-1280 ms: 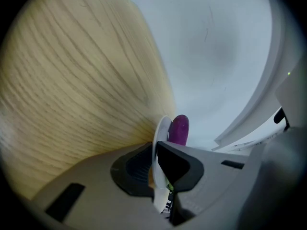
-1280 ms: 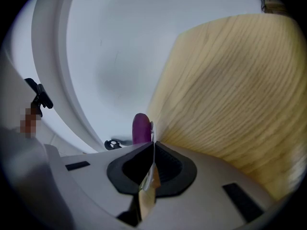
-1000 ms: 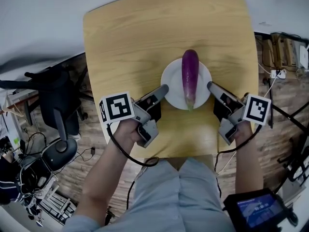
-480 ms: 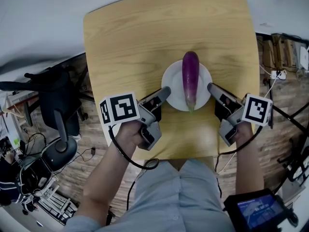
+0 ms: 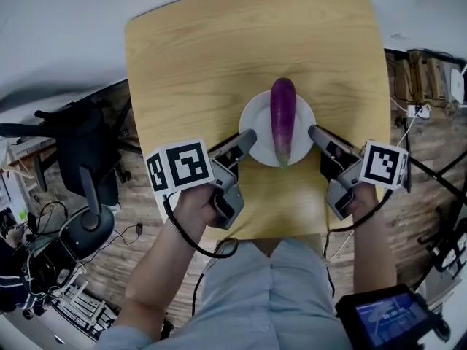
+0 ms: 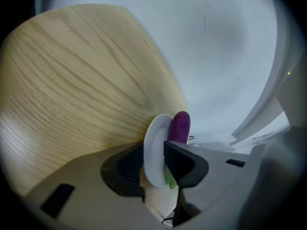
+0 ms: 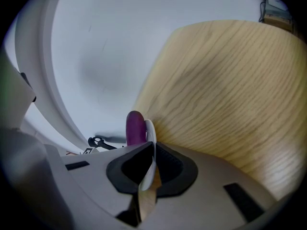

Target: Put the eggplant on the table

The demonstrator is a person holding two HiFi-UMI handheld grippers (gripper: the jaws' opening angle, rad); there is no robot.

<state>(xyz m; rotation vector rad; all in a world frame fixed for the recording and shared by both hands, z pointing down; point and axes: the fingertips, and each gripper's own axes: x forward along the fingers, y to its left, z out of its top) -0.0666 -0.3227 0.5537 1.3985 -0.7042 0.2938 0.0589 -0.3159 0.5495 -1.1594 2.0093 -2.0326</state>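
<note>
Tabletop [image 5: 197, 64] holds plate [image 5: 255, 125] with eggplant [image 5: 282, 115]; left gripper [image 5: 246, 139] has just opened off the rim, right gripper [image 5: 314, 132] clamps it, eggplant untouched.

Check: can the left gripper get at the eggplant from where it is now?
Probably yes: the left gripper has just been opening its fingers around the plate rim, and the eggplant lies uncovered right beside them.

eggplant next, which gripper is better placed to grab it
Probably left. The left gripper has just been opening its jaws, the plate rim loose between them, so it's free for the eggplant. The right gripper is shut on the plate's other side.
</note>
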